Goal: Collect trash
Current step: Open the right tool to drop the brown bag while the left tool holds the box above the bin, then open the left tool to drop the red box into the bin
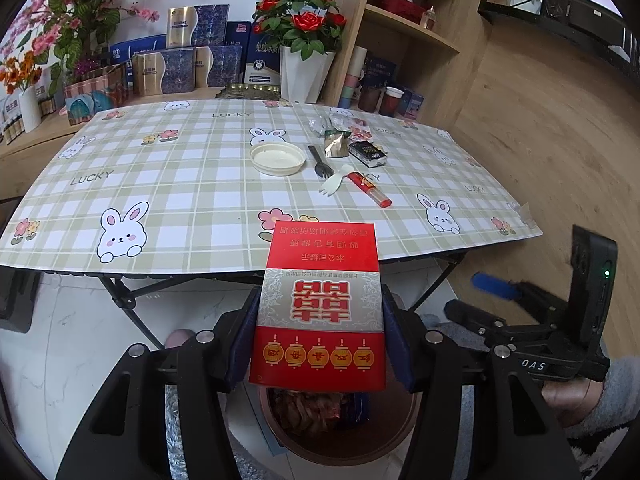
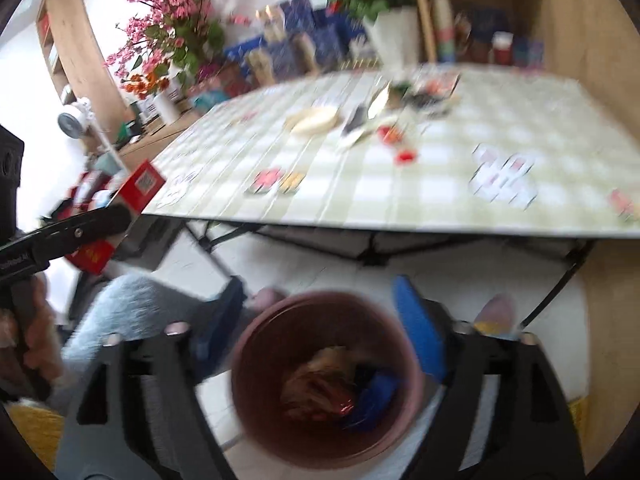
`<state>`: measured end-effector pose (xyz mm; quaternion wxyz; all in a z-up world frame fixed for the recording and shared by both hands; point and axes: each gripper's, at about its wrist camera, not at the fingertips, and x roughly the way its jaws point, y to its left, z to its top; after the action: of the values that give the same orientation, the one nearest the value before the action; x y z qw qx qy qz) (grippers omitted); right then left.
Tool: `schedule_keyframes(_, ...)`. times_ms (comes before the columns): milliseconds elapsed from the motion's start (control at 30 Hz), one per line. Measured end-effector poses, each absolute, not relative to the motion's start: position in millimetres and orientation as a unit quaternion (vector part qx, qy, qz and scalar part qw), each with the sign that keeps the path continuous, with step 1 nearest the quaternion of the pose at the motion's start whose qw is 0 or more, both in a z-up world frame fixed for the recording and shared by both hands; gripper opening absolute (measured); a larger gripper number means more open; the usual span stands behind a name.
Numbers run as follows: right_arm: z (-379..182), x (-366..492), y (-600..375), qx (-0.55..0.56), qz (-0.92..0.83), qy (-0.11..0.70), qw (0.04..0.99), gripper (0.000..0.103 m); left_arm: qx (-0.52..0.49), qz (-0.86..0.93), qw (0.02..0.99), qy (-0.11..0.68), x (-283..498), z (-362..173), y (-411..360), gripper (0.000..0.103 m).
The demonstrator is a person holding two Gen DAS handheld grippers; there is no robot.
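1. Left tongs (image 1: 320, 344) clamp a red cigarette pack (image 1: 320, 300) above the brown bin (image 1: 344, 440); dropping it is the step in hand.
2. Right tongs (image 2: 320, 332) gape wide, empty, over the bin.
3. Next: release, then fetch litter from the surface (image 1: 160, 184).

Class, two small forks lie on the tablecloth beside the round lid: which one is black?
The black fork is the one nearer the round lid; the other, a white fork, lies beside the red tube.

A red and silver cigarette box (image 1: 318, 308) stands on end above the brown bin (image 1: 340, 440), which holds crumpled wrappers. A white lid (image 1: 277, 158), black fork (image 1: 320, 162), white spork (image 1: 336, 180) and wrappers (image 1: 340, 128) lie far right on the table.
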<state>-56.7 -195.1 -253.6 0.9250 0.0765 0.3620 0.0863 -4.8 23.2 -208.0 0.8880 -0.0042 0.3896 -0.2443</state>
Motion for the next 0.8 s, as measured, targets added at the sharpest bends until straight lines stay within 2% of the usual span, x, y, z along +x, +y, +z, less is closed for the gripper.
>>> schedule_keyframes(167, -263, -61, -196, 0.038, 0.06, 0.346, 0.936, 0.095, 0.005, -0.251, 0.883, 0.397, -7, -217, 17, 0.055)
schedule_keyframes(733, -282, -55, -231, 0.123, -0.002, 0.369, 0.921, 0.096, 0.032, -0.266, 0.866, 0.421, -7, -232, -2, 0.055)
schedule_keyframes(767, -282, -55, -230, 0.122, -0.001, 0.369, 0.921, 0.096, 0.03, -0.27, 0.865, 0.421, -6, -231, -2, 0.055)
schedule_keyframes(800, -282, -55, -230, 0.122, 0.0, 0.37, 0.921, 0.096, 0.026, -0.276, 0.864, 0.421, -6, -231, -2, 0.061)
